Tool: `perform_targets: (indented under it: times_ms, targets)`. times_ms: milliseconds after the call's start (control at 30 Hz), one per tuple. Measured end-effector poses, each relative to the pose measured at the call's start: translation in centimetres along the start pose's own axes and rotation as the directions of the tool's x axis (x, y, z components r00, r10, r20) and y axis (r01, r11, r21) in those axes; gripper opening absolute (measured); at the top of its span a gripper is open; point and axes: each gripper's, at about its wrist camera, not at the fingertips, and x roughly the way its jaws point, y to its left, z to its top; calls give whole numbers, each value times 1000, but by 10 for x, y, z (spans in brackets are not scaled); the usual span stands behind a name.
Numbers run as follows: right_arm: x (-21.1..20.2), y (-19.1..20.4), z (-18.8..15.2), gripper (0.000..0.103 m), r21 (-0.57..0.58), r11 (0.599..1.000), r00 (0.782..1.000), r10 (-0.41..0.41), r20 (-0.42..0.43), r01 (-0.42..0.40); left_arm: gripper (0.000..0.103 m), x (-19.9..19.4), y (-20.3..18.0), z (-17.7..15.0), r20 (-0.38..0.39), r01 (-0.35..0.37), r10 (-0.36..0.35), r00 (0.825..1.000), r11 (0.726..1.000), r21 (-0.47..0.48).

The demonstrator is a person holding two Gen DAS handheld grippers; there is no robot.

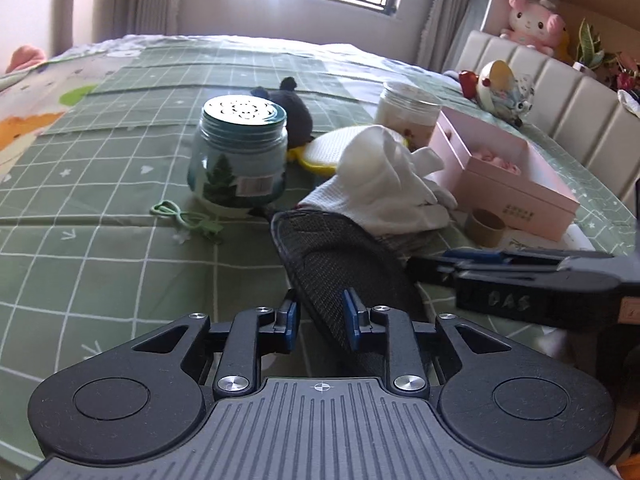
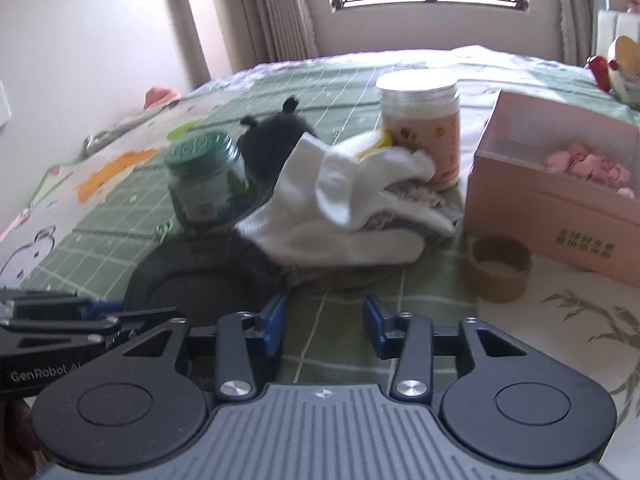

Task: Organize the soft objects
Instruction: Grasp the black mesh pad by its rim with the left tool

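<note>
Nearest my left wrist lens sits the left gripper (image 1: 320, 320), held low over the bed (image 1: 100, 200) and aimed forward along the quilt. Its blue fingers (image 1: 289, 326) stand slightly apart with the rim of a black mesh item (image 1: 340, 264) between them; I cannot tell if the pads actually pinch the mesh or just flank it. Mesh item lies flat on the green grid bedspread and runs forward under a pile of white gloves (image 1: 392, 184).

Right gripper (image 2: 325, 326) also sits low and level, pointing at the same pile from the right side. Its fingers (image 2: 274, 330) are spread, nothing between them, only bedspread showing in the gap. In the left wrist view the right gripper comes in from the right edge, lying just beside the mesh.

White gloves are heaped on the far end of the mesh, fingers flopping toward the pink box (image 1: 508, 172). Pink box is open, pink bits inside, just right of the gloves. Brown tape roll (image 2: 500, 270) stands in front of the box, near the gloves.

Green jar (image 1: 240, 156) with perforated lid stands left of the pile, a dark plush toy (image 1: 294, 114) behind it. Clear jar (image 2: 420, 128) with pale lid stands behind the gloves, touching a yellow-rimmed white pad (image 1: 328, 146). Green hair tie (image 1: 180, 216) lies on the bed in front of the green jar.
</note>
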Motion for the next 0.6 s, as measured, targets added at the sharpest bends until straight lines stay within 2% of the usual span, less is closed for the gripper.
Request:
perform_targets:
  times_ms: [167, 300, 433, 600]
  targets:
    - [0, 3, -4, 27, -4, 999, 999, 37, -36, -37, 31, 1, 7, 0, -3, 55, -55, 998, 997, -50]
    - [0, 8, -9, 27, -14, 998, 998, 54, -43, -54, 35, 5, 16, -2, -8, 107, -109, 994, 986, -130]
    - [-2, 10, -12, 27, -19, 997, 996, 77, -43, -77, 35, 15, 13, -5, -45, 110, -117, 992, 985, -129]
    - [-7, 9, -13, 27, -17, 997, 997, 77, -30, -77, 32, 18, 21, -6, -22, 138, -144, 989, 974, -177]
